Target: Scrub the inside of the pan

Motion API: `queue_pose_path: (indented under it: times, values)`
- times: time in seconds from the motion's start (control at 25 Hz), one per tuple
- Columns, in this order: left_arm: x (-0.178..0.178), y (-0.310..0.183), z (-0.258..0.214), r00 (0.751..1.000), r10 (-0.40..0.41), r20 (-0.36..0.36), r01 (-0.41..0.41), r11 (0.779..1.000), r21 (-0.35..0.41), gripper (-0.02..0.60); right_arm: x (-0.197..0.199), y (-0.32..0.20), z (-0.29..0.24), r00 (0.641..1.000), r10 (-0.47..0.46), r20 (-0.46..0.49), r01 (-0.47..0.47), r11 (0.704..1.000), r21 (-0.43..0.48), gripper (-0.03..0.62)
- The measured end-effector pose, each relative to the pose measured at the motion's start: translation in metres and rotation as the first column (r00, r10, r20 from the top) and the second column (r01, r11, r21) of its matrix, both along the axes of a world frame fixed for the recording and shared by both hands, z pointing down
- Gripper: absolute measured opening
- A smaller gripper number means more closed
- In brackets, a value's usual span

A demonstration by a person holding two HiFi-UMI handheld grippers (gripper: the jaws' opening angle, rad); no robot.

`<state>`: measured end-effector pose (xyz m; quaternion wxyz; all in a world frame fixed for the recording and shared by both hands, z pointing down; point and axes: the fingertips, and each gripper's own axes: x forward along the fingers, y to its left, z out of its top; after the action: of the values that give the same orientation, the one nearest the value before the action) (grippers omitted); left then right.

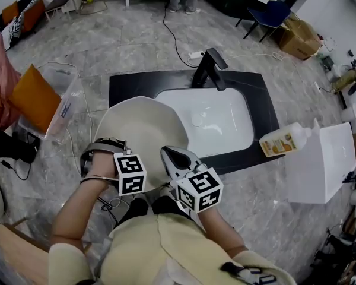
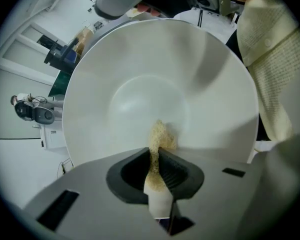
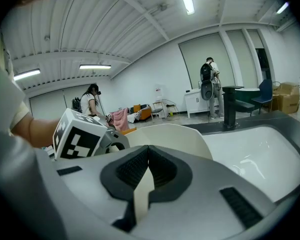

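Sink (image 1: pixel 231 129) lies beyond. White pan (image 1: pixel 143 132) is held tilted before it. Right gripper (image 3: pixel 146 171) is clamped on a cream edge, apparently the pan's rim. Left gripper (image 2: pixel 157 159) pinches a tan scrubbing pad (image 2: pixel 160 136) against the inner wall. Scrubbing is judged under way; the interior shows no residue.

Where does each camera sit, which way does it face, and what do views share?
Head view: on the person's head, facing steeply down at the cream round pan and white sink basin; forearms show.
Left gripper view: on the left gripper, facing into the pan; its fingers clamp a tan scrub pad.
Right gripper view: on the right gripper, facing over the pan; its fingers grip, seemingly, the pan's rim.
All three see the pan.
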<state>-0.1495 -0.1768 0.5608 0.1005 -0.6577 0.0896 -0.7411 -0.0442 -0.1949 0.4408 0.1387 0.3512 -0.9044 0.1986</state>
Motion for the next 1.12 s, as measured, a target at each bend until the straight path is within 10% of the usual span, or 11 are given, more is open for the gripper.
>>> queue_pose_path:
  times: [0.64, 1.12]
  values:
    - [-0.023, -0.076, -0.010, 0.996, -0.088, 0.004, 0.083, 0.957, 0.278, 0.054, 0.020, -0.004, 0.005, 0.999, 0.045, -0.009, -0.045, 0.999, -0.015, 0.015]
    - [-0.008, -0.128, -0.031, 0.993, -0.067, -0.092, 0.105, 0.851, 0.514, 0.054, 0.044, -0.005, 0.008, 0.995, 0.102, -0.020, -0.103, 0.994, -0.022, 0.015]
